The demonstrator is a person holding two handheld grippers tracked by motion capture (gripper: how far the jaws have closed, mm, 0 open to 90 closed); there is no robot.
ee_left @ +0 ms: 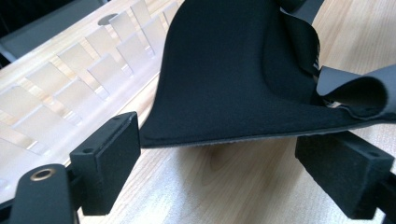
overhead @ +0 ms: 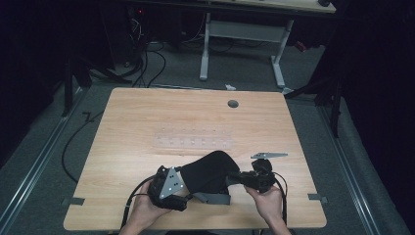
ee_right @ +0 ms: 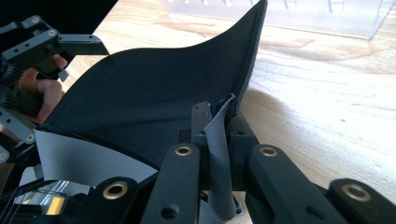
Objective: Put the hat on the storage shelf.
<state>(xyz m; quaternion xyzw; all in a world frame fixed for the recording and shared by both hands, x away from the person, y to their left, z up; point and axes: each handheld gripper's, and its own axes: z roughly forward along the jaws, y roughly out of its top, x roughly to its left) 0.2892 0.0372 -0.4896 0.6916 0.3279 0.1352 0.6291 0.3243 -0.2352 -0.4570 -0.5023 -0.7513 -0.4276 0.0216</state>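
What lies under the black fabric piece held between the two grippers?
Under the raised black fabric piece is bare wooden table, seen in the left gripper view. Farther back the fabric hides the tabletop.

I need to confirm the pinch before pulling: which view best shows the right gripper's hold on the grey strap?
The right gripper view: the right gripper is shut on the grey strap. The high view shows this gripper small; the left gripper view shows strap loops.

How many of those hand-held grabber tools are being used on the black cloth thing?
2. The left gripper sits open at the black fabric piece's left edge; the right gripper is clamped on its grey strap at the right.
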